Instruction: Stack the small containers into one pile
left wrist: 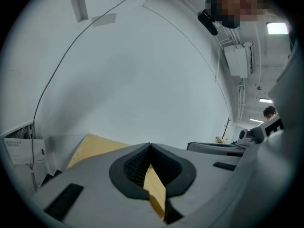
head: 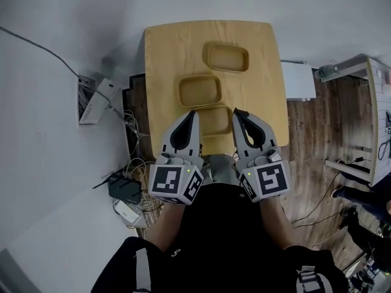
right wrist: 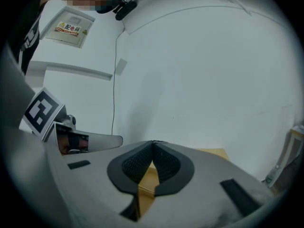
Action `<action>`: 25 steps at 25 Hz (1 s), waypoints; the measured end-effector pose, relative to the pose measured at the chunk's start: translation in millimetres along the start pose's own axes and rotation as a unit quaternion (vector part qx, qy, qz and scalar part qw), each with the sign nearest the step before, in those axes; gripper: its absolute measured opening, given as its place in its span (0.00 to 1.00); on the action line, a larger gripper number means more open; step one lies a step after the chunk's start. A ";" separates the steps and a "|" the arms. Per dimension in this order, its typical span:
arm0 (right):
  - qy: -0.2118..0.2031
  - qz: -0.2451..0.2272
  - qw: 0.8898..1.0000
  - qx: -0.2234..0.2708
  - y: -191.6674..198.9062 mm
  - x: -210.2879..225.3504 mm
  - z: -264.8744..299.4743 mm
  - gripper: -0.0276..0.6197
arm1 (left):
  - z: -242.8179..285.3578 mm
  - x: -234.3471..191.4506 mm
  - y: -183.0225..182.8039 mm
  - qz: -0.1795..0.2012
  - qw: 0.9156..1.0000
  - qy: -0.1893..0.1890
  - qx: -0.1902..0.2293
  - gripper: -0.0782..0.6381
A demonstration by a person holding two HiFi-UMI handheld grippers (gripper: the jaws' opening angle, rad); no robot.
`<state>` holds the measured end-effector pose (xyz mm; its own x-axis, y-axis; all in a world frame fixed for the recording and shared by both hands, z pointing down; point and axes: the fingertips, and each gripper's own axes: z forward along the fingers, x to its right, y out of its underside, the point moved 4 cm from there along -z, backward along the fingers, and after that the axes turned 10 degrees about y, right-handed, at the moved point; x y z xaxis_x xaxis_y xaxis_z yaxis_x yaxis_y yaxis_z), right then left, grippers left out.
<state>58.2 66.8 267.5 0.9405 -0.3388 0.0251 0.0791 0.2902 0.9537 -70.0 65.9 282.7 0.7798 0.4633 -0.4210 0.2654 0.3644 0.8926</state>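
Three shallow wooden containers lie apart on the small wooden table [head: 165, 47]: one far right [head: 227, 57], one in the middle [head: 200, 90], and a near one [head: 214, 119] partly hidden between my grippers. My left gripper [head: 192, 112] hovers at the near container's left edge and is shut with nothing in it. On that container's right edge my right gripper [head: 237, 111] is likewise shut and empty. In the left gripper view the jaws [left wrist: 150, 145] meet tip to tip, with wood showing below them. The right gripper view shows its jaws [right wrist: 153, 141] closed the same way.
Tangled cables, a white power strip [head: 98, 97] and a black box [head: 125, 188] lie on the floor left of the table. A white box [head: 298, 81] stands against the table's right side. A white shelf frame [head: 366, 121] and someone's shoes [head: 345, 194] are further right.
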 end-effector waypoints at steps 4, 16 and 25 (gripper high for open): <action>0.007 0.008 1.000 -0.030 20.4 5.6 3.8 0.05 | 1.7 -9.0 26.9 -0.014 0.999 -0.013 -0.044 0.11; 0.019 0.014 0.992 -0.124 89.0 22.2 8.2 0.05 | 10.7 -22.1 76.4 -0.047 0.995 -0.008 -0.093 0.11; 0.011 0.030 0.982 -0.184 140.3 21.8 13.9 0.05 | 14.8 -39.8 120.5 -0.086 0.987 -0.019 -0.133 0.11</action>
<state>85.3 87.7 406.0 0.9537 -0.2931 0.0680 0.1332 0.6138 0.7781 -60.7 79.4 409.4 0.7586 0.3474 -0.5512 0.2411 0.6363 0.7328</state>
